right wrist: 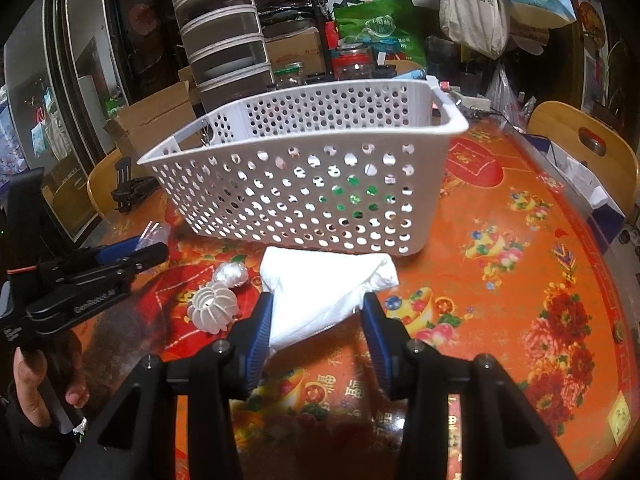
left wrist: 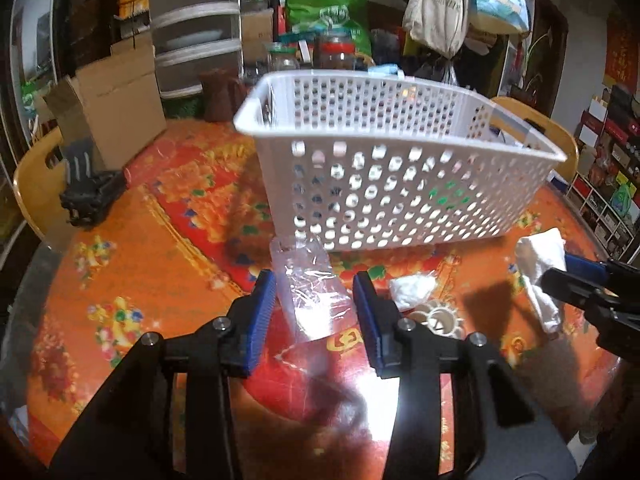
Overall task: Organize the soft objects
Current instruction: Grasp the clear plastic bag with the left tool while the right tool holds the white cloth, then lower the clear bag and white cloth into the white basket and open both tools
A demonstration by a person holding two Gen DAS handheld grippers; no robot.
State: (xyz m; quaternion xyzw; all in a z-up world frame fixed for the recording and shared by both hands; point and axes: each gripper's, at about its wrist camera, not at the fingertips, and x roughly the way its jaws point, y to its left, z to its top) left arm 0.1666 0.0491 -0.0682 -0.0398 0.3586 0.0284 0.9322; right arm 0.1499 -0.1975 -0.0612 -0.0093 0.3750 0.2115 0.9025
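The white basket's (left wrist: 384, 184) contents show only as blurred glimpses through its holes.

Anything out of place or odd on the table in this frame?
Nothing is spilled or damaged. The loose items, a clear plastic bag, a white cloth and a crumpled wad, lie outside the white basket. Both grippers are open.

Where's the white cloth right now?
The white cloth lies on the table just in front of the white basket, between the open right gripper fingers, right of the ribbed white ball.
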